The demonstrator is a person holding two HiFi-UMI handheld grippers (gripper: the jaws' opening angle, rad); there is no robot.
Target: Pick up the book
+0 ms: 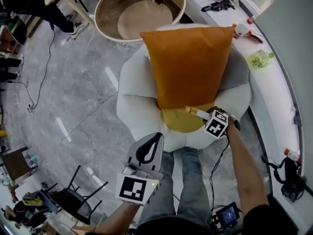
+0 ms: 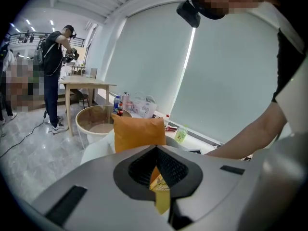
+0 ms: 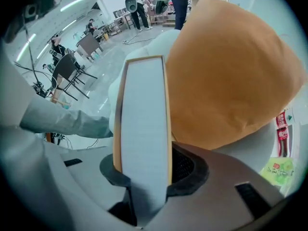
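Right tool (image 1: 203, 115) nose-down, tight on book (image 3: 144, 114)

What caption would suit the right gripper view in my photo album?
Right gripper grips a yellow-covered book edge-on, with an orange cushion behind.

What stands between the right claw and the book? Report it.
Nothing visible does. The right claw is closed on the book, whose page edge stands between the jaws. The orange pillow sits close beside the book, not between them.
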